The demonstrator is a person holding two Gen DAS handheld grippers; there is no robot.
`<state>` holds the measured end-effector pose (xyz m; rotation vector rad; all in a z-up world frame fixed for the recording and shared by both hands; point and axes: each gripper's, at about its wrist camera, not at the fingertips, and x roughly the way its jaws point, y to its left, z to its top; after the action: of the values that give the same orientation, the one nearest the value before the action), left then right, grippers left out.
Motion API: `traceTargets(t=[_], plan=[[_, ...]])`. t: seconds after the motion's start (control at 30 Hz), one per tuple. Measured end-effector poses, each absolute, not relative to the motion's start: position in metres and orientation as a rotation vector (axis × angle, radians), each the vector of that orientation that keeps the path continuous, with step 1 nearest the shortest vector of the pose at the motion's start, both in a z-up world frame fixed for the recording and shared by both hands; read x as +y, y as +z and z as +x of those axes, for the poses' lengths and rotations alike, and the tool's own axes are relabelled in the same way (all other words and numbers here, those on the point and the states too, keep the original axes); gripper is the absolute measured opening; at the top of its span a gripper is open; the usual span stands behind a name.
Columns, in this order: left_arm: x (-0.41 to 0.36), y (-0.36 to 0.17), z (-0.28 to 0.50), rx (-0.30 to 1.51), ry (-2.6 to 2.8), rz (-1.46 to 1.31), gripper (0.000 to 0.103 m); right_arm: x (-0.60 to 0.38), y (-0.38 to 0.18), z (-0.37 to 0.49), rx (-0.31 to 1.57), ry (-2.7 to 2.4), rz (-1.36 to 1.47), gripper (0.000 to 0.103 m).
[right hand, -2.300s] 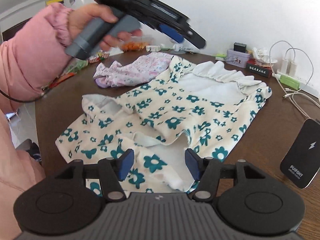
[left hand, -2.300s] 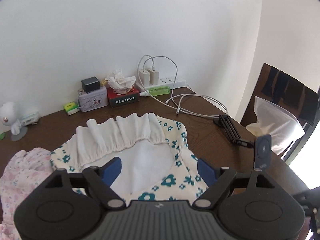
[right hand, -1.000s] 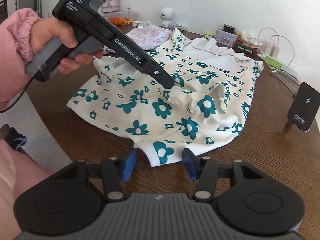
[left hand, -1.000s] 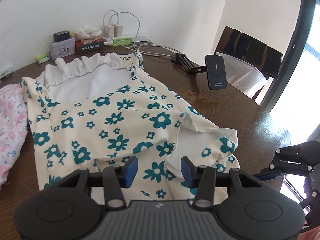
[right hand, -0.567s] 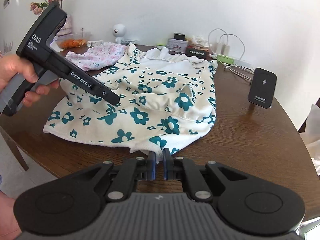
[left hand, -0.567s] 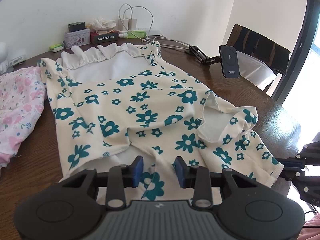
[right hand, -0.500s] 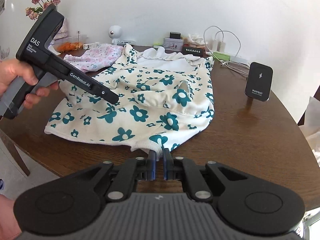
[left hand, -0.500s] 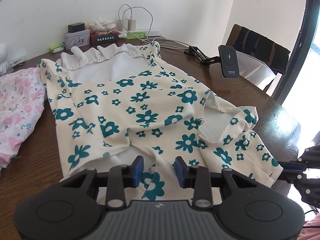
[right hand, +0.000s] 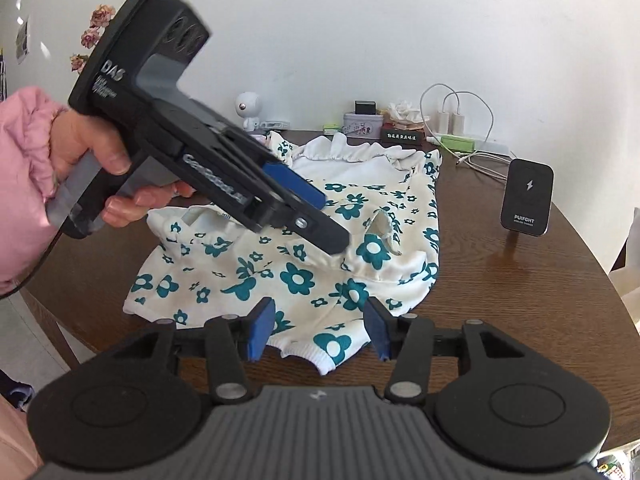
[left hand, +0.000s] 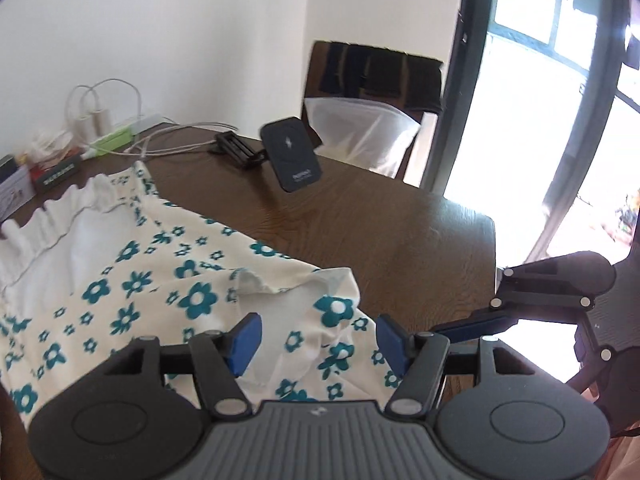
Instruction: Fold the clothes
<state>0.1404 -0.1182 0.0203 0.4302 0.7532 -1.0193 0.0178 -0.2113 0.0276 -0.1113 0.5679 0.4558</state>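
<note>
Left wrist view: the left gripper [left hand: 318, 338] hangs over the near right part of the flowered garment [left hand: 160, 280], which lies spread on the brown table [left hand: 380, 224]. Its fingers [left hand: 245, 338] have just been opening and now stand well apart, gripping nothing; cloth shows below the gap, not pinched. At the right edge the right gripper [left hand: 472, 326] reaches in level with the table's near corner.

Right wrist view: the right gripper [right hand: 318, 332] sits just behind the garment's near hem [right hand: 324, 350]. Its fingers [right hand: 260, 330] have just been opening too, and the hem lies between them unclamped. The left gripper [right hand: 316, 220] points down at the middle of the garment [right hand: 296, 276].

Judging by this, a fold has been laid and released. The next move calls for choosing a fresh edge, probably the right side near the phone stand [right hand: 528, 200], and clamping both layers cleanly before lifting.
</note>
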Motion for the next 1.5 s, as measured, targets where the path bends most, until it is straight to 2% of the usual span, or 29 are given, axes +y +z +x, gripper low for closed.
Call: traceTargets(t=[0.07, 0.1, 0.17, 0.2, 0.23, 0.27, 0.53, 0.73, 0.77, 0.83, 0.93, 1.03, 1.1, 1.13, 1.17, 1.2, 1.27, 1.5], plan=[[-0.143, 0.010, 0.148, 0.795, -1.027, 0.507, 0.061, -0.204, 0.022, 0.024, 0.581, 0.462, -0.148, 0.050], [-0.153, 0.004, 0.153, 0.824, -1.033, 0.532, 0.056, -0.202, 0.018, 0.028, 0.588, 0.461, -0.158, 0.050], [-0.164, -0.008, 0.163, 0.900, -1.052, 0.553, 0.030, -0.202, 0.011, 0.034, 0.604, 0.454, -0.161, 0.050], [-0.165, -0.013, 0.169, 0.935, -1.061, 0.548, 0.024, -0.204, 0.008, 0.036, 0.610, 0.448, -0.157, 0.050], [-0.166, -0.017, 0.174, 0.968, -1.069, 0.541, 0.012, -0.206, 0.006, 0.037, 0.615, 0.447, -0.149, 0.050], [-0.164, -0.018, 0.180, 0.990, -1.097, 0.505, 0.008, -0.210, 0.004, 0.037, 0.619, 0.452, -0.139, 0.050], [-0.154, -0.006, 0.217, 0.981, -1.244, 0.172, 0.006, -0.225, -0.007, 0.035, 0.644, 0.477, -0.056, 0.046], [-0.169, -0.014, 0.222, 0.983, -1.227, 0.209, 0.007, -0.239, 0.003, 0.035, 0.621, 0.468, 0.012, 0.048], [-0.169, -0.015, 0.222, 0.979, -1.218, 0.212, 0.009, -0.239, 0.004, 0.038, 0.620, 0.466, 0.009, 0.048], [-0.165, -0.014, 0.221, 0.972, -1.206, 0.219, 0.025, -0.236, 0.007, 0.044, 0.623, 0.474, -0.009, 0.048], [-0.159, -0.013, 0.220, 0.974, -1.197, 0.240, 0.031, -0.224, 0.009, 0.053, 0.647, 0.506, -0.083, 0.047], [-0.158, -0.018, 0.221, 0.989, -1.183, 0.261, 0.028, -0.213, 0.008, 0.063, 0.692, 0.526, -0.155, 0.044], [-0.157, -0.024, 0.222, 1.001, -1.186, 0.263, 0.016, -0.211, 0.005, 0.070, 0.732, 0.527, -0.170, 0.035], [-0.156, -0.027, 0.222, 1.006, -1.188, 0.264, 0.010, -0.211, 0.004, 0.072, 0.744, 0.529, -0.162, 0.035], [-0.155, -0.029, 0.222, 1.004, -1.188, 0.262, 0.009, -0.212, 0.004, 0.073, 0.753, 0.531, -0.154, 0.031], [-0.154, -0.030, 0.222, 0.996, -1.192, 0.260, 0.007, -0.213, 0.004, 0.072, 0.756, 0.531, -0.141, 0.017], [-0.151, -0.031, 0.221, 0.982, -1.204, 0.246, 0.006, -0.216, 0.003, 0.069, 0.754, 0.526, -0.104, 0.002], [-0.141, -0.028, 0.217, 0.880, -1.263, 0.186, 0.003, -0.233, 0.000, 0.050, 0.719, 0.441, 0.050, 0.001]])
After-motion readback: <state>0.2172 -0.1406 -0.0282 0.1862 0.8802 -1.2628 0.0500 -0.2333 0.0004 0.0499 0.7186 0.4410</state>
